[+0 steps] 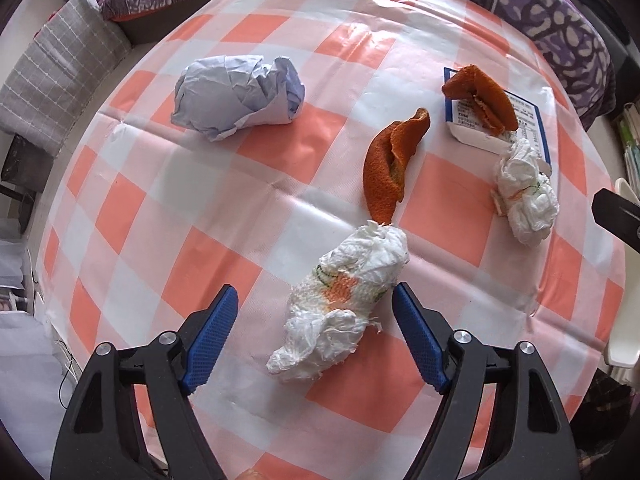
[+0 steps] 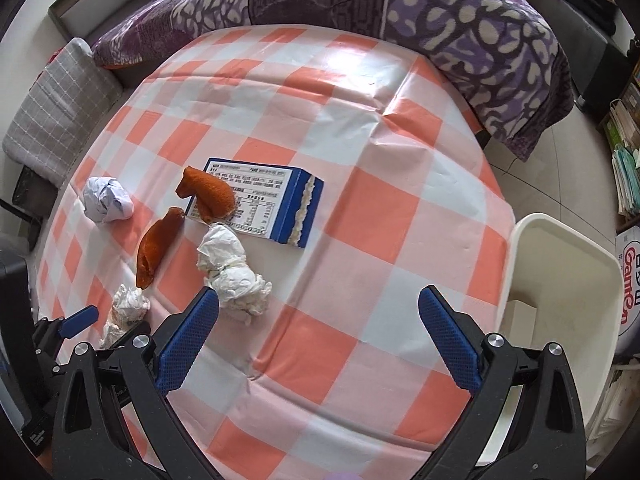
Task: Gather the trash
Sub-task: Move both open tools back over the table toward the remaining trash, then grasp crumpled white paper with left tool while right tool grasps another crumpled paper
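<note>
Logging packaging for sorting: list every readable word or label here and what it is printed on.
"Gam" in red letters, the rest unclear: on the round sign beside the white bin.
Printed table on the flattened blue-and-white box: too small to read.
Nothing else carries text.

A surface (image 2: pixel 360 208) draped in an orange, pink and white checked cloth fills the room's middle, glaring with daylight at its far side. Beyond it lies a purple patterned blanket (image 2: pixel 460 28). A grey grid-patterned cushion (image 1: pixel 52 80) sits far left; pale floor tiles (image 2: pixel 560 176) and stacked books (image 2: pixel 626 168) lie far right.
</note>
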### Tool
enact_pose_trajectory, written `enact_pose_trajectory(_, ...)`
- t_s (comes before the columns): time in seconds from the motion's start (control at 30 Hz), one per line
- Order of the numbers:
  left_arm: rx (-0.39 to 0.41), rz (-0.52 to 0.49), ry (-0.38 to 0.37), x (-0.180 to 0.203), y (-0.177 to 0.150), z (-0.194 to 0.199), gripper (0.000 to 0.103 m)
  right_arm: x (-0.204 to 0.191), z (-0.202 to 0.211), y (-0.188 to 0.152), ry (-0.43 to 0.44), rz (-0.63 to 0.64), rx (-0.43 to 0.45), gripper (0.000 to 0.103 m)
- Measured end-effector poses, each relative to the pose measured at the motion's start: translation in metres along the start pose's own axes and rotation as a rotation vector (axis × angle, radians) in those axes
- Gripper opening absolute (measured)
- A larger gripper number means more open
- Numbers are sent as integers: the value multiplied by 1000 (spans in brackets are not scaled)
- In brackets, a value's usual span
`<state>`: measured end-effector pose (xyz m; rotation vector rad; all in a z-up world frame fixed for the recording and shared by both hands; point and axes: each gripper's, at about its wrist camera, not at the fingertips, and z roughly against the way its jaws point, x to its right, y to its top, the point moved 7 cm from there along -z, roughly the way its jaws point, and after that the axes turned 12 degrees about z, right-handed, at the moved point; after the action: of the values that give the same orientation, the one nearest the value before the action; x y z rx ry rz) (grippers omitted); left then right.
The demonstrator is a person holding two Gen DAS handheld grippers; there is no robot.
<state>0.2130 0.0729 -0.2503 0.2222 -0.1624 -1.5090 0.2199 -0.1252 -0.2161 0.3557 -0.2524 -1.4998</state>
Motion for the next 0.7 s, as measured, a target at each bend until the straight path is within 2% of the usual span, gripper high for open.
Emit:
enact_pose_trajectory(0.1,-21,12,-27,-6,-4,-2,56,-13,-10,2,28,15,-10,96)
enact_pose_trajectory(0.13,-22,15,-34,-8,-5,-1,45,-18,-12,3,37,24,-11,96)
enact_pose_trajectory(0.17,-21,22,-36,-11,-6,1,41,-23,-15,4,43,34,-11,96)
enact_pose_trajectory(0.27,14,58,-28,-25,-4,7,40,-37,-20,7,47,64,0,96)
enact_pose_trajectory(0.4,70,144,-56,-51,5,22,40,-50,-26,10,40,87,7,94)
enact_pose_trajectory(0.47,103,191,-78,-60,9,33,40,-54,-29,11,37,89,9,81)
enact_pose_trajectory(0.6,159,264,-118,-74,17,55,40,-56,-37,13,32,63,5,69)
enact_pose_trajectory(0.63,171,276,-124,-76,20,60,40,-56,-39,13,36,53,0,61)
enact_pose_trajectory(0.67,185,286,-128,-79,21,64,40,-56,-41,13,43,46,-4,48)
enact_pose_trajectory(0.7,199,295,-130,-80,23,68,40,-57,-42,13,45,44,-7,40)
